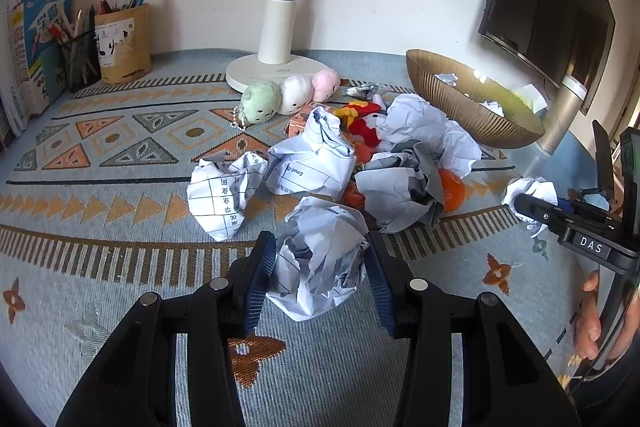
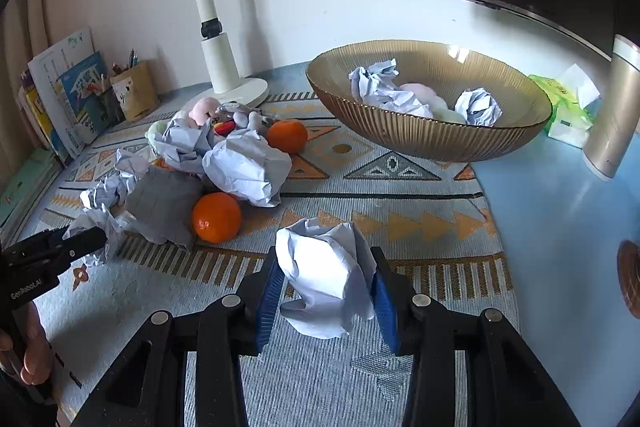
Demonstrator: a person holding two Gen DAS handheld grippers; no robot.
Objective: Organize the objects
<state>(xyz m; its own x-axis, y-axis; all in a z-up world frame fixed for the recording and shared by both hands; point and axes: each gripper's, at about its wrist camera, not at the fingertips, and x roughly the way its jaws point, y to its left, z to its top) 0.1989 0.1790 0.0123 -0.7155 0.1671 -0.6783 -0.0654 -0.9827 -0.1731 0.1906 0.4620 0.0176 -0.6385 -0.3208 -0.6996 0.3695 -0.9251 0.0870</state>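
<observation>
Both pairs of jaws are pinching paper: our left gripper (image 1: 320, 269) is clamped on a printed paper ball (image 1: 320, 259), and our right gripper (image 2: 326, 279) is clamped on a plain paper ball (image 2: 326, 271). Each ball sits between blue pads, seemingly just above the patterned mat (image 1: 120, 211) on the worktop; we cannot tell whether either one touches it.

We judge the step in hand to be carrying these balls to the ribbed amber bowl (image 2: 424, 143), which already holds crumpled paper and stands far right on the mat, in front of the right gripper. More paper, two oranges (image 2: 217, 217) and small plush toys (image 1: 292, 95) lie heaped near the lamp base (image 1: 256, 67).

To do this well, we should lift before we travel, so the loose paper tails do not drag across the mat or snag the heap. Crumpled paper squashes easily, so our present pinch seems enough; harder squeezing only deforms it. The right gripper has the shorter path, so we would send it first, clear the raised rim, and release low inside the bowl. The left should follow from its own side, so the two grippers do not cross above the bowl.
</observation>
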